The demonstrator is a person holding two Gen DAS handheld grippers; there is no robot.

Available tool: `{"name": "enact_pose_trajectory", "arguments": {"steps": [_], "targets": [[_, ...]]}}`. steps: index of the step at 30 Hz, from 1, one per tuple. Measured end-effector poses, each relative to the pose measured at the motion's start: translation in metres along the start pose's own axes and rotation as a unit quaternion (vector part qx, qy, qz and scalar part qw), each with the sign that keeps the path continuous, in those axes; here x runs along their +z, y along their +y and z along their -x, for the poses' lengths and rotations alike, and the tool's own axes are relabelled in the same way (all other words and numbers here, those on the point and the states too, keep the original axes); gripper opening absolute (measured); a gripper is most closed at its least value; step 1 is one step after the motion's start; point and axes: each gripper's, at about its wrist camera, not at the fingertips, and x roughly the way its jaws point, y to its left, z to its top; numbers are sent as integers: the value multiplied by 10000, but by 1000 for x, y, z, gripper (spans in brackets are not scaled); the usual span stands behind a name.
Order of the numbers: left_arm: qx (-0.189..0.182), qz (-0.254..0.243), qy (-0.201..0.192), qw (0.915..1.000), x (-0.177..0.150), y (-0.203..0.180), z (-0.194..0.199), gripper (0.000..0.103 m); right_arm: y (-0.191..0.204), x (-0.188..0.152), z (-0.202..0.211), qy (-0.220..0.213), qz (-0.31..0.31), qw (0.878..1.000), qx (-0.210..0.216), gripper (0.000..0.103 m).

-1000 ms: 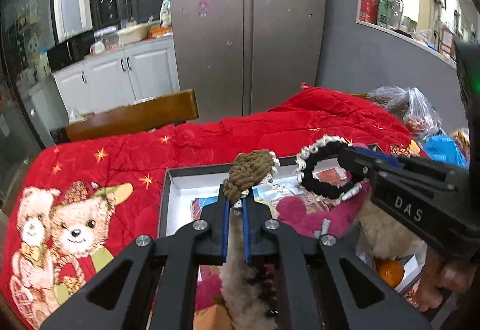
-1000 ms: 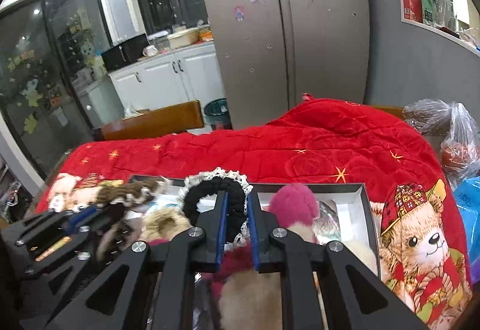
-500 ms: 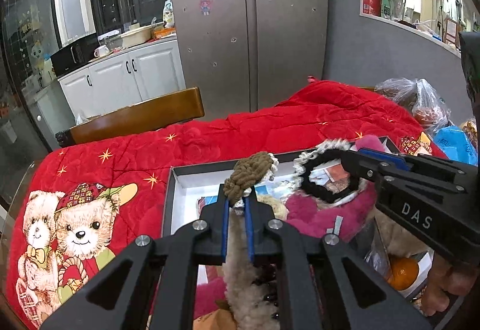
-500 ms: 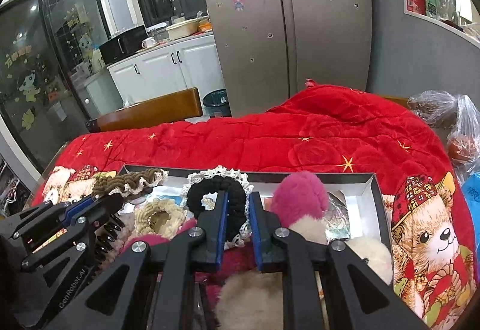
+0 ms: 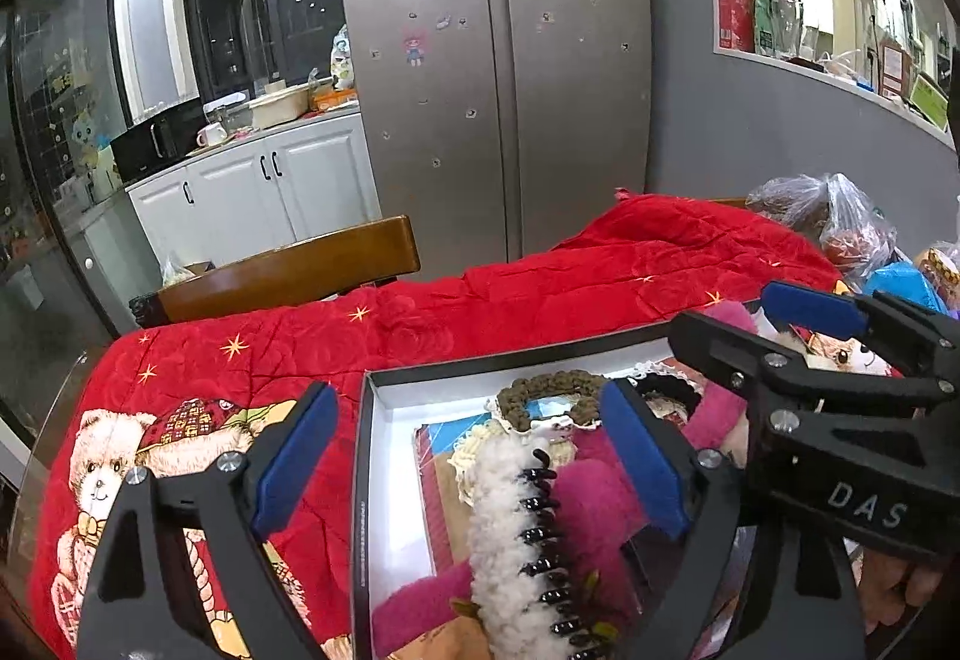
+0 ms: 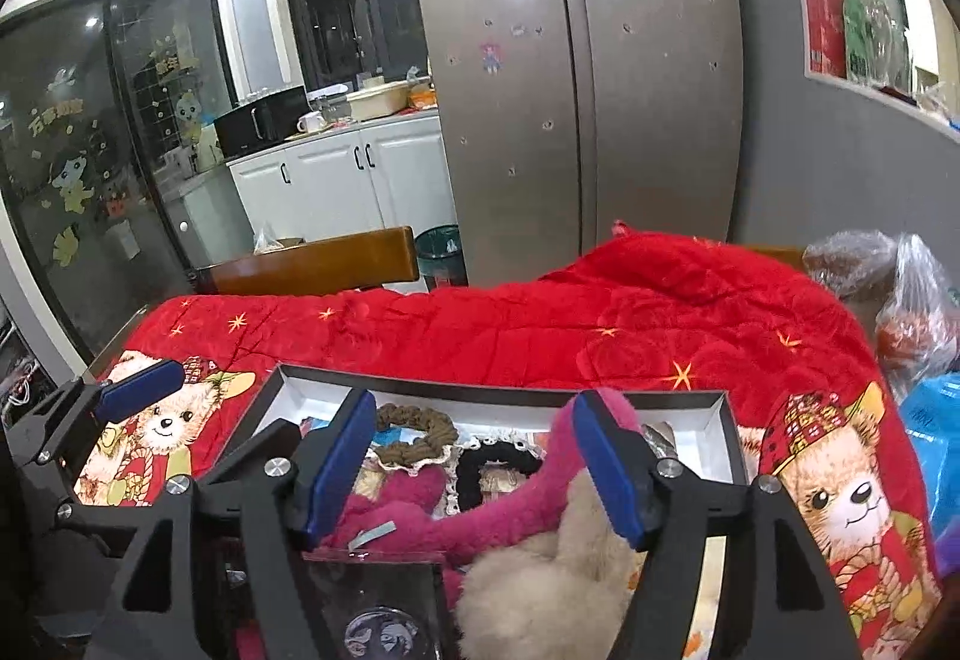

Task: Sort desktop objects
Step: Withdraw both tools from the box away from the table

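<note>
Both claws hang over the box (image 5: pixel 367 456), which lies on the red quilt (image 5: pixel 540 294). The left gripper (image 5: pixel 474 456) is opening, jaws wide and holding nothing; the brown scrunchie (image 5: pixel 543 390) lies free in the box's far part, between the pads but untouched. The right gripper (image 6: pixel 480 468) is opening too, empty, with the black scrunchie (image 6: pixel 480 471) lying in the box just right of the brown one. The box is crowded with pink plush (image 6: pixel 540 480) and a white clip (image 5: pixel 516 528); bare floor shows only along its left wall. Quilt lies open left and far. Only the right view shows the cream plush (image 6: pixel 540 582) and the box's right rim; only the left shows the clip.
</note>
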Motion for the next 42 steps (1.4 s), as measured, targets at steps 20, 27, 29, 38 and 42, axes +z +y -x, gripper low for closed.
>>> {"name": "enact_pose_trajectory", "arguments": {"steps": [20,27,29,38,42], "targets": [[-28,421,-775,9961,-3,14,181,99,47,19,153,-815,396,9955,-259,77],[-167,277,-1102,9934,-44,-2,305,103,82,-8,270,-1199,640,9893,-528,84],[-182,345,-1121,9929,-67,-7,337,103,96,-24,304,-1265,677,9867,-768,84],[-94,685,-1126,9912,-177,-16,414,103,118,-128,397,-1402,630,9774,-1449,87],[-177,757,-968,9923,-207,-15,420,103,104,-174,413,-1412,292,9797,-1393,88]]}}
